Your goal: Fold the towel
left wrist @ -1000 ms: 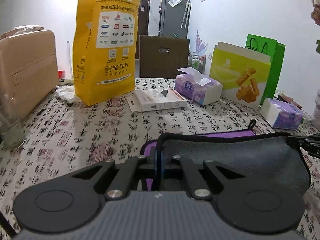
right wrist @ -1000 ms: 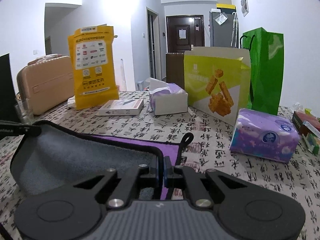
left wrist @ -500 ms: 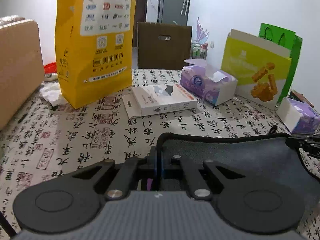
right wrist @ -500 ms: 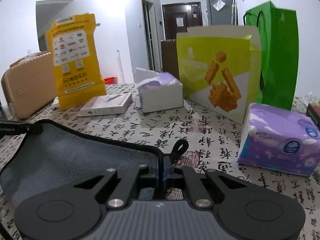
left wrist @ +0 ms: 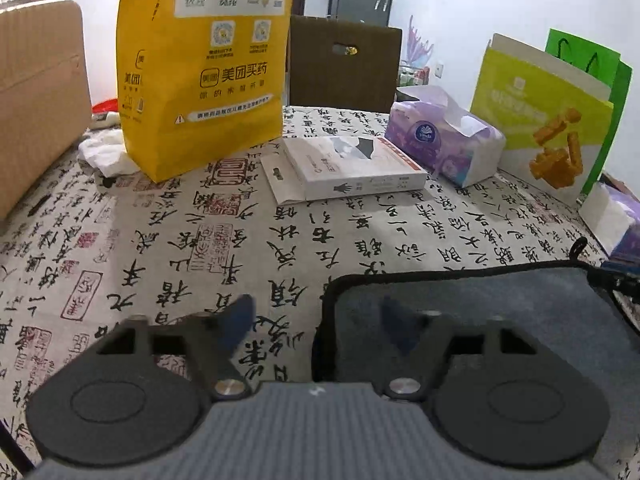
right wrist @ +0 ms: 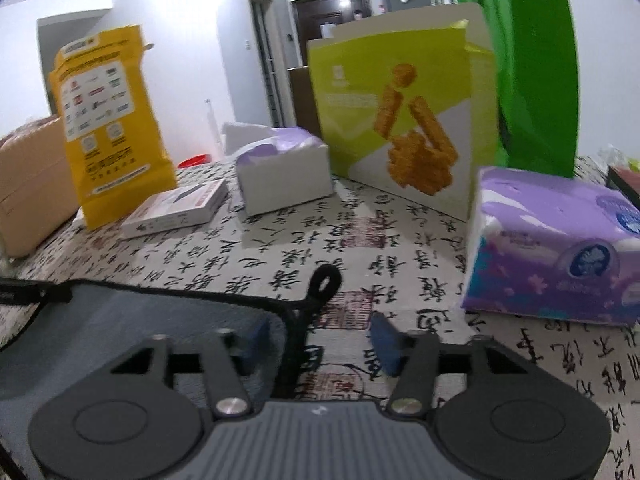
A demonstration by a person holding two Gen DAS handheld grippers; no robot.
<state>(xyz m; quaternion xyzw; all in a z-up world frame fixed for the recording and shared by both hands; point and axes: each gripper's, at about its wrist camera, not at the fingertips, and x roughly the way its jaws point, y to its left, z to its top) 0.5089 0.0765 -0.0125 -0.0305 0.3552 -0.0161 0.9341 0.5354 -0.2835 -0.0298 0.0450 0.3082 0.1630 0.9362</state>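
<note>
The towel (left wrist: pixel 472 320) is laid flat on the tablecloth (left wrist: pixel 160 240), grey face up, black-bound edge showing, a hanging loop (right wrist: pixel 326 280) at one corner. Both grippers are spread wide and nothing is clamped — the left gripper (left wrist: pixel 316 316) straddles the near left corner, the right gripper (right wrist: pixel 316 334) the loop corner. The cloth is judged soft, light and limp; it will sag if lifted. It is best pinched at the bound corners — the piping gives firmer purchase.

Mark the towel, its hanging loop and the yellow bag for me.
towel (left wrist: pixel 480 304): left wrist view, grey top face.
hanging loop (right wrist: pixel 325 280): right wrist view, black ring at the corner.
yellow bag (left wrist: pixel 208 80): left wrist view, printed front.
</note>
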